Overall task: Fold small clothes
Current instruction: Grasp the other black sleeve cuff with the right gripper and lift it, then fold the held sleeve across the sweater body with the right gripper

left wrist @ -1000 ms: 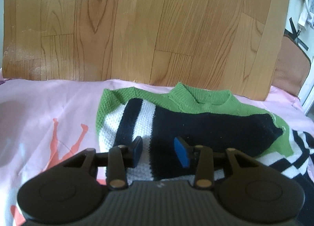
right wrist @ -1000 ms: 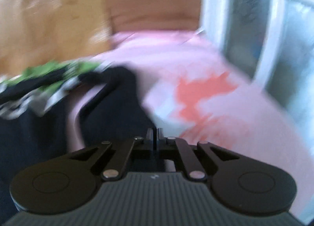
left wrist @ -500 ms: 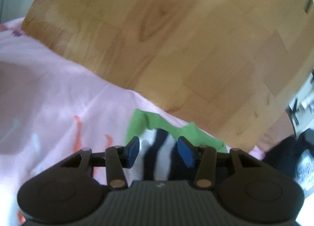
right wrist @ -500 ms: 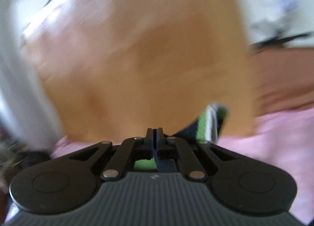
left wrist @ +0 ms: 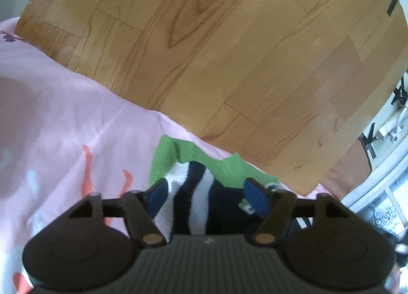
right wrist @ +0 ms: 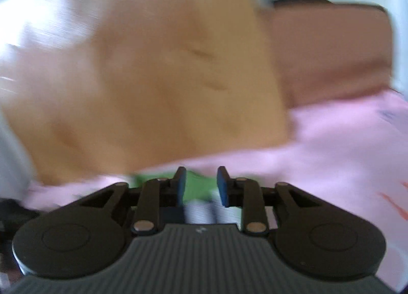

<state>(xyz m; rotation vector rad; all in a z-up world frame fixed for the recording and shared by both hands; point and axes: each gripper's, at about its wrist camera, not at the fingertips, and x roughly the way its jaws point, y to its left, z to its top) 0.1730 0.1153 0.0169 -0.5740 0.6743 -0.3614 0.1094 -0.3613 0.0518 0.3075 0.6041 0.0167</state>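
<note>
My left gripper point(left wrist: 207, 198) has its blue-padded fingers point(left wrist: 157, 195) spread wide, one on either side of the knitted sweater point(left wrist: 193, 192), with no pad visibly closed on the cloth. The sweater is green along its edge and striped black and white; it lies bunched on the pink sheet point(left wrist: 63, 120), close to the wooden headboard point(left wrist: 216, 51) that fills the upper half of my left wrist view. Orange marks are printed on the sheet to the left of the garment.

My right wrist view is smeared with blur. The right gripper point(right wrist: 201, 184) shows its fingers point(right wrist: 223, 186) parted, with a gap between the blue pads and nothing pinched. Green knit of the sweater point(right wrist: 196, 186) sits in that gap, and paler striped cloth lies just below it. The pink sheet point(right wrist: 344, 146) spreads out to the right, and the headboard point(right wrist: 153, 77) stands behind, with a brown cushioned surface point(right wrist: 331, 51) beside it.
</note>
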